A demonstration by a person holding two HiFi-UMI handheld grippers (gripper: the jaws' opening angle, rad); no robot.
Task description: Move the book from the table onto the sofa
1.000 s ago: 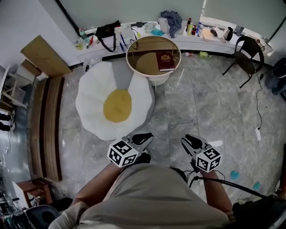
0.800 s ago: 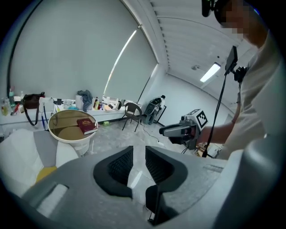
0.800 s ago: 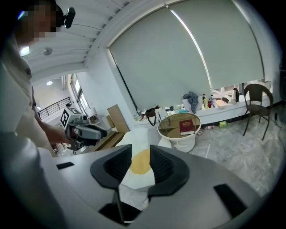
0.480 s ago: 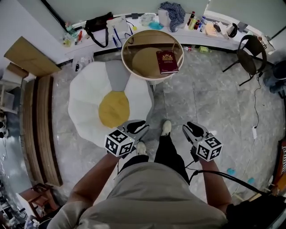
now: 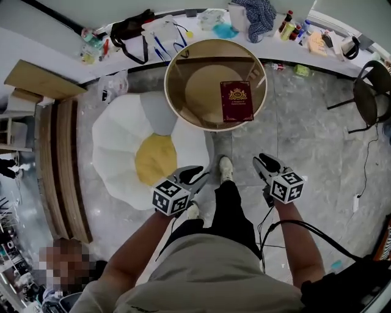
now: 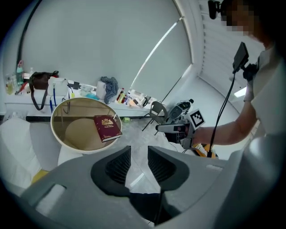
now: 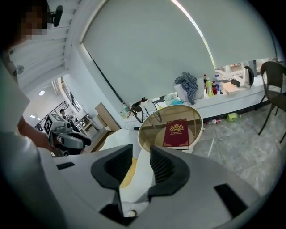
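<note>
Fingers (image 6: 117, 166) of left gripper (image 5: 194, 176): narrow gap, nothing between | fingers (image 7: 163, 167) of right gripper (image 5: 264, 164): narrow gap, empty | book (image 5: 236, 101): flat on round table (image 5: 183, 110), ahead, well apart | sofa (image 5: 116, 134): ahead-left of left fingers

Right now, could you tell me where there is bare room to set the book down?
The sofa is wholly bare: white petals and yellow centre, left of the table. The table's left half, beside the book, is also free. The window ledge behind is crowded with a bag, bottles and cloth.
</note>
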